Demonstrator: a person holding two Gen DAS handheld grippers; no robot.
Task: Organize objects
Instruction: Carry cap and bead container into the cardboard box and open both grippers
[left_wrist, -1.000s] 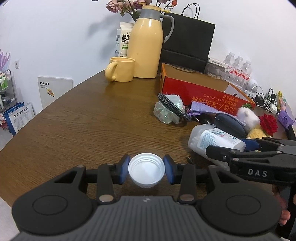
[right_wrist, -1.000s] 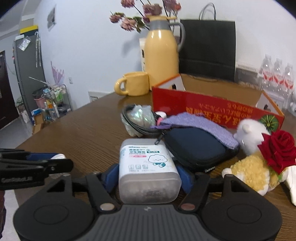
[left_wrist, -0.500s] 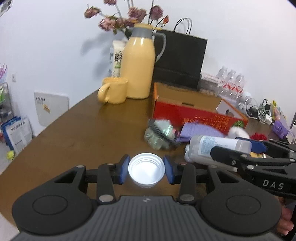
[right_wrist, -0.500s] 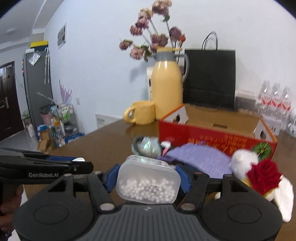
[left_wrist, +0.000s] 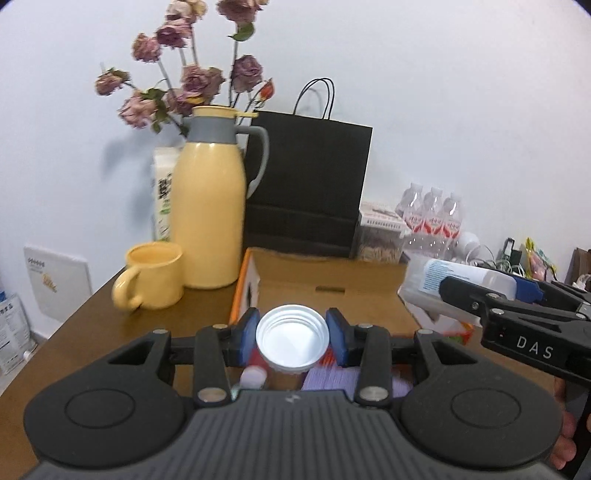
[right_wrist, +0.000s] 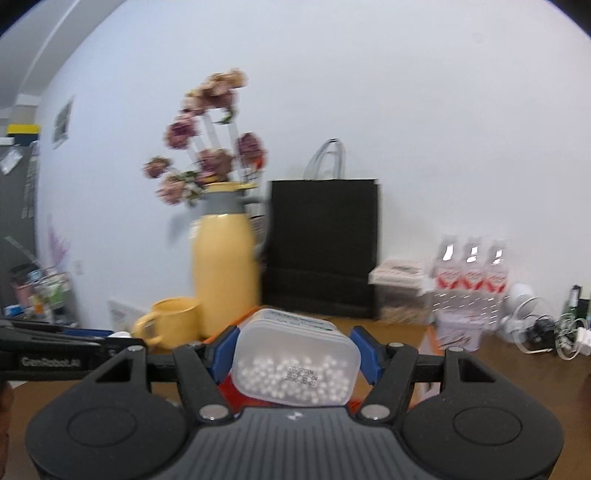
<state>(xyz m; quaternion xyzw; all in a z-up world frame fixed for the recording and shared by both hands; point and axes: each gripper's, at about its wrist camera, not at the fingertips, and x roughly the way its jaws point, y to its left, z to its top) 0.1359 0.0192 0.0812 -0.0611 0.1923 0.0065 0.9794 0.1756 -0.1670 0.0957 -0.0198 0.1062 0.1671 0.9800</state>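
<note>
My left gripper (left_wrist: 292, 335) is shut on a white screw cap (left_wrist: 292, 341), its hollow side facing the camera, held over the near edge of the red cardboard box (left_wrist: 325, 288). My right gripper (right_wrist: 295, 360) is shut on a frosted cotton-swab box (right_wrist: 295, 363), tipped so its bottom and the swab tips show. The same cotton-swab box (left_wrist: 458, 286) and the right gripper's black fingers (left_wrist: 517, 325) appear at the right in the left wrist view. The left gripper's fingers (right_wrist: 55, 350) enter the right wrist view from the left.
A yellow thermos jug (left_wrist: 208, 218) with dried flowers (left_wrist: 192, 85) behind it and a yellow mug (left_wrist: 153, 277) stand at the back of the brown table (left_wrist: 74, 339). A black paper bag (left_wrist: 306, 184), water bottles (left_wrist: 432, 218) and cables (right_wrist: 543, 328) line the wall. A purple cloth (left_wrist: 332, 376) lies below.
Both grippers rose and moved forward toward the red box with their loads still gripped. The swab box tipped up so its bottom now faces the camera. The table clutter dropped below view.
</note>
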